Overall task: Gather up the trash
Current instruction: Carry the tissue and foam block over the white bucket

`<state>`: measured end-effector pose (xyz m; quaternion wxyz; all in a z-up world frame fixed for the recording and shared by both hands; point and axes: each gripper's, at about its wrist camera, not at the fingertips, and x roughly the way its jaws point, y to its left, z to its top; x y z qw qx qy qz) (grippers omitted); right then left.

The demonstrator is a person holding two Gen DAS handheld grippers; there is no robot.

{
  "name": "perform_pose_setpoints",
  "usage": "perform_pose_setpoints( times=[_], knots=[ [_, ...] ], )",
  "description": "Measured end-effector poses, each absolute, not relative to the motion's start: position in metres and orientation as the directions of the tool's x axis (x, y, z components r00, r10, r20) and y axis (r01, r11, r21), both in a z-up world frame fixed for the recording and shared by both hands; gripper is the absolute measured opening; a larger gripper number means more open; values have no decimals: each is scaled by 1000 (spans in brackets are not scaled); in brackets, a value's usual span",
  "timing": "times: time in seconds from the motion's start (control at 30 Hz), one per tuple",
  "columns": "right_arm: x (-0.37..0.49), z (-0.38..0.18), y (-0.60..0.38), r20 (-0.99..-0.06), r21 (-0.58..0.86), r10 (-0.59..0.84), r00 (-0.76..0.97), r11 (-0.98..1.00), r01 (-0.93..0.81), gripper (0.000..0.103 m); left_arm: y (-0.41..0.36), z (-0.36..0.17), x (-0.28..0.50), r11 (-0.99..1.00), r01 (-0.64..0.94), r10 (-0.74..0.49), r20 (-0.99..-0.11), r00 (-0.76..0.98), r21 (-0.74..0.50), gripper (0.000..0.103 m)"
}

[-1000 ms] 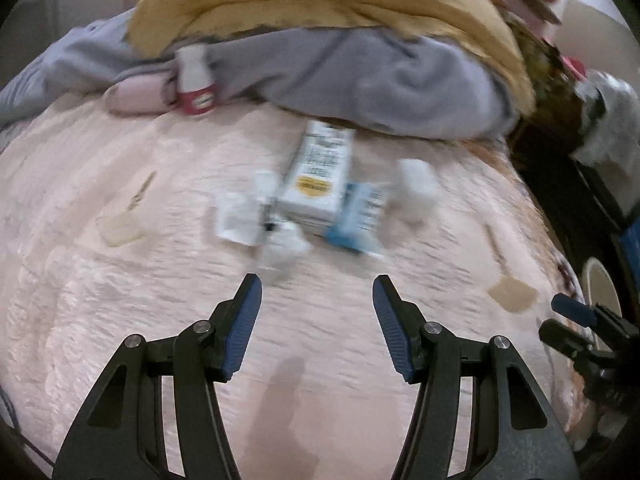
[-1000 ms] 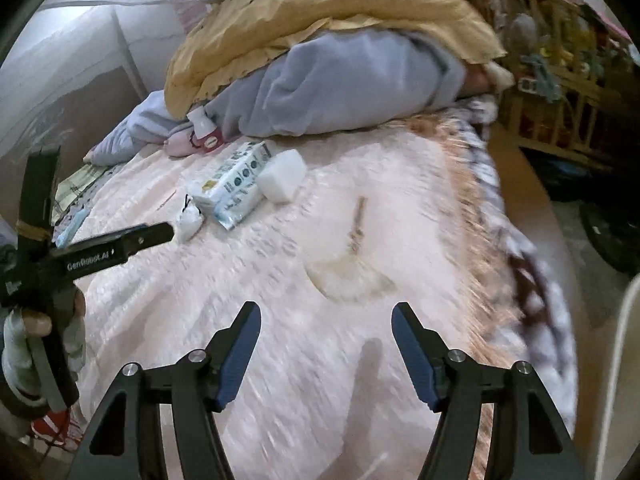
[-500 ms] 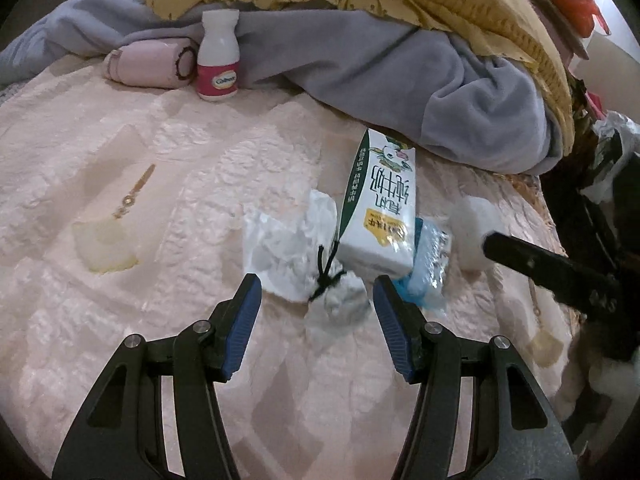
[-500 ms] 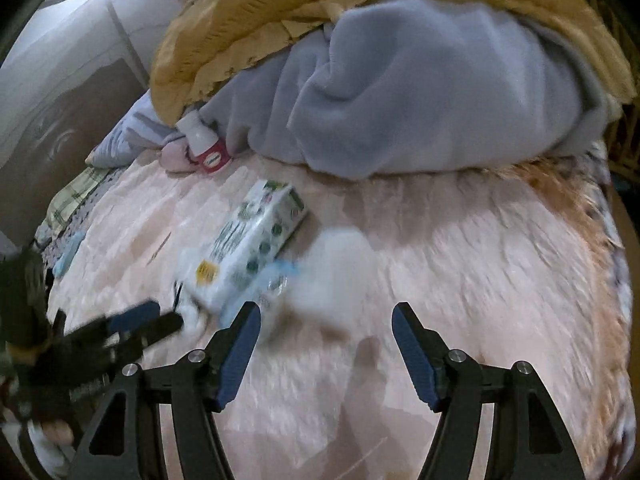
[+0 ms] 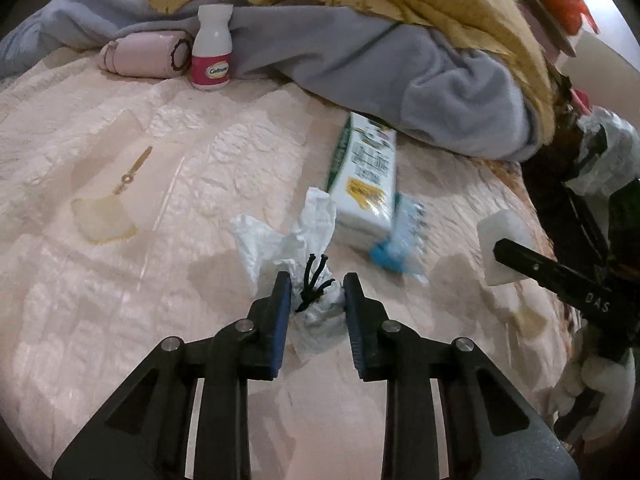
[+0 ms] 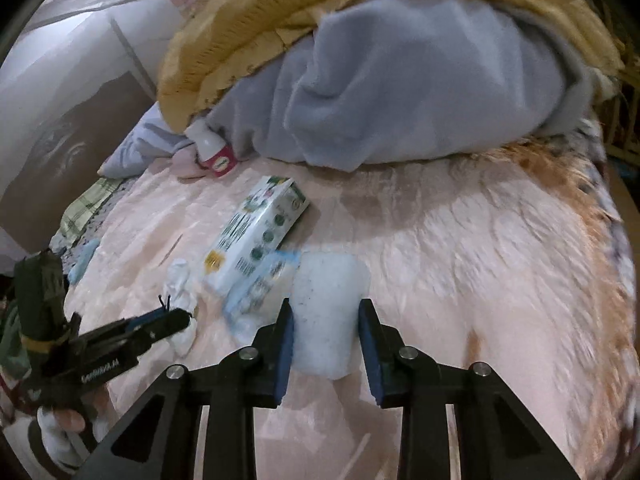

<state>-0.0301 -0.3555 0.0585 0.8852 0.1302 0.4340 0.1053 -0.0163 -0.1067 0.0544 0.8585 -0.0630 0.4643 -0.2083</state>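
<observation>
On the pink bedspread lie a crumpled white tissue with a black hair tie (image 5: pixel 308 264), a green and white carton (image 5: pixel 364 180), a blue and white wrapper (image 5: pixel 400 236) and a white foam block (image 6: pixel 326 312). My left gripper (image 5: pixel 314 292) is shut on the tissue wad, its pads pressed to both sides. My right gripper (image 6: pixel 326 316) straddles the foam block; the left pad touches it and a small gap shows at the right pad. The carton (image 6: pixel 256 232) and wrapper (image 6: pixel 260 284) lie just left of the block.
A white bottle with a pink label (image 5: pixel 211 54) and a pink roll (image 5: pixel 144 54) stand at the back by a heap of grey (image 5: pixel 400 60) and yellow bedding (image 6: pixel 280 8). The bed's edge (image 5: pixel 532 216) drops off at the right. The left gripper shows in the right wrist view (image 6: pixel 120 344).
Both grippers moved forward onto the trash and narrowed. The left closed on the tissue wad; the right came around the foam block.
</observation>
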Motion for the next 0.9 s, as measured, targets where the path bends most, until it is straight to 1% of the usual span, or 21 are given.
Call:
perform_pose_setpoints(
  times=[0.17, 0.3, 0.43, 0.53, 0.9],
  knots=[
    [-77, 69, -360, -731, 325, 299, 613, 943, -72, 29, -114, 69, -55, 879, 355, -462, -752, 469, -318, 24],
    [-118, 74, -360, -735, 301, 276, 620, 951, -67, 29, -127, 79, -81, 859, 399, -489, -747, 451, -321, 24],
    [-155, 79, -366, -726, 311, 272, 631, 949, -50, 29, -142, 88, -102, 845, 439, -498, -745, 444, -304, 24],
    [-177, 83, -370, -729, 294, 252, 637, 955, -42, 29, -157, 96, -118, 834, 473, -503, -742, 443, -283, 24],
    [-237, 103, -400, -718, 255, 184, 672, 967, 7, 30, -207, 121, -158, 781, 580, -539, -722, 434, -234, 24]
  ],
)
